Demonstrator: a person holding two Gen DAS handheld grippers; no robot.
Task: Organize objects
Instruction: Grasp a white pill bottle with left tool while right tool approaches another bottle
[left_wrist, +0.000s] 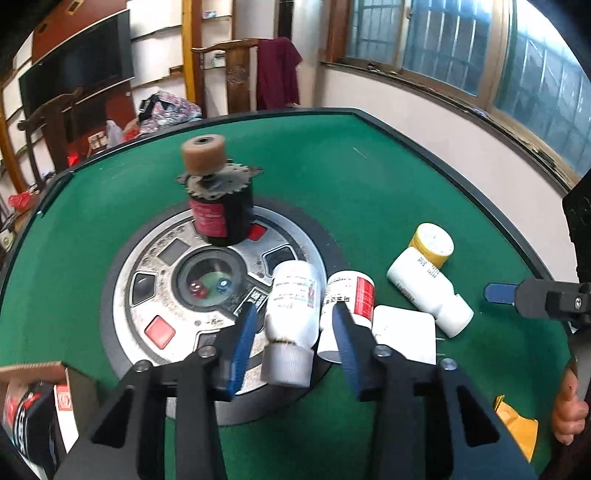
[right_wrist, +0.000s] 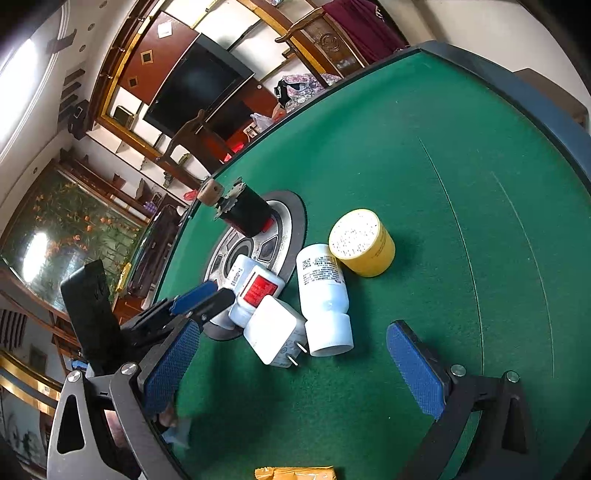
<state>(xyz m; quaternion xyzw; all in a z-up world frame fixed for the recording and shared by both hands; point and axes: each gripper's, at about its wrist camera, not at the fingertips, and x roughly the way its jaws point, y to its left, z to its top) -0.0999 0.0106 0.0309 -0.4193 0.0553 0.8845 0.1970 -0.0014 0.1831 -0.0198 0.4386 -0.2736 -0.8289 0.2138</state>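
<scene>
My left gripper (left_wrist: 293, 308) hangs low over the table, and its blue pads straddle a white bottle with a pale ribbed cap (left_wrist: 291, 295) that lies on its side. A thin gap shows on each side of the bottle. A red-labelled white bottle (left_wrist: 354, 295) lies against the right pad. To the right are a white plug charger (left_wrist: 404, 338) and a yellow-capped white bottle (left_wrist: 424, 280). My right gripper (right_wrist: 294, 332) stands wide open just short of the charger (right_wrist: 273, 328) and the yellow-capped bottle (right_wrist: 325, 295), with nothing between its pads.
A black motor with a gear and a tan wheel (left_wrist: 221, 206) stands on the silver centre console (left_wrist: 166, 277) of the green table (left_wrist: 369, 177). A printed box (left_wrist: 33, 413) sits at the near left. A yellow packet (left_wrist: 517, 424) lies at the near right.
</scene>
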